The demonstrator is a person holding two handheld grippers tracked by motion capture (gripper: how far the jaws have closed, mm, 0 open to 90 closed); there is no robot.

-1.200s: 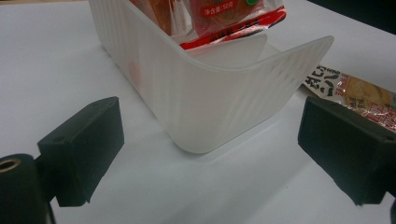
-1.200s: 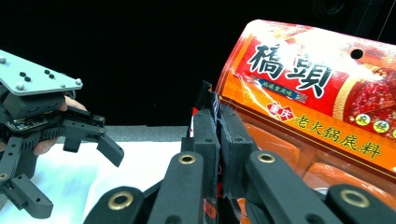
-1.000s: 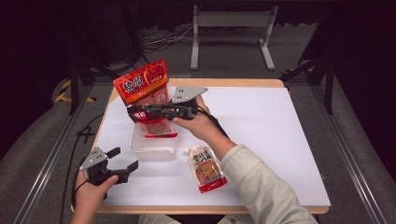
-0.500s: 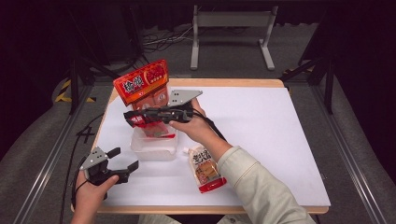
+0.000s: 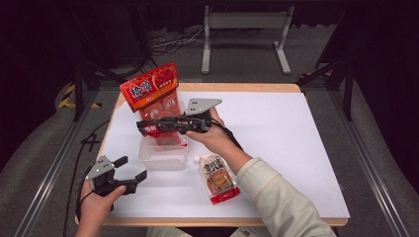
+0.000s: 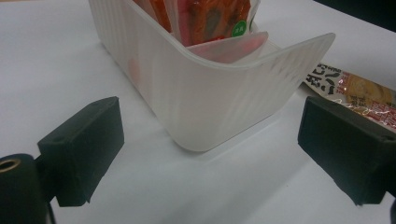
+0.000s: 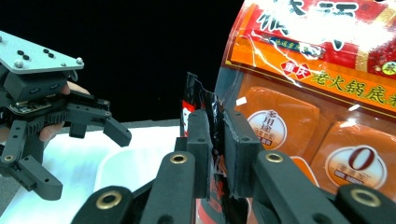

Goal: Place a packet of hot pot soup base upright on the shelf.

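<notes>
A translucent plastic bin stands on the white table, with a tall red-orange hotpot packet upright in its far end. My right gripper is shut on a thin red-and-black packet, held over the bin beside the tall packet. My left gripper rests open at the front left, its jaws wide apart and facing the bin's near corner with nothing between them.
A sauce pouch lies flat on the table, right of the bin. The table's wooden front edge is close to my left hand. Metal frame rails run along both sides of the table.
The right gripper with its packet has shifted slightly left above the bin. The left gripper has stayed put.
</notes>
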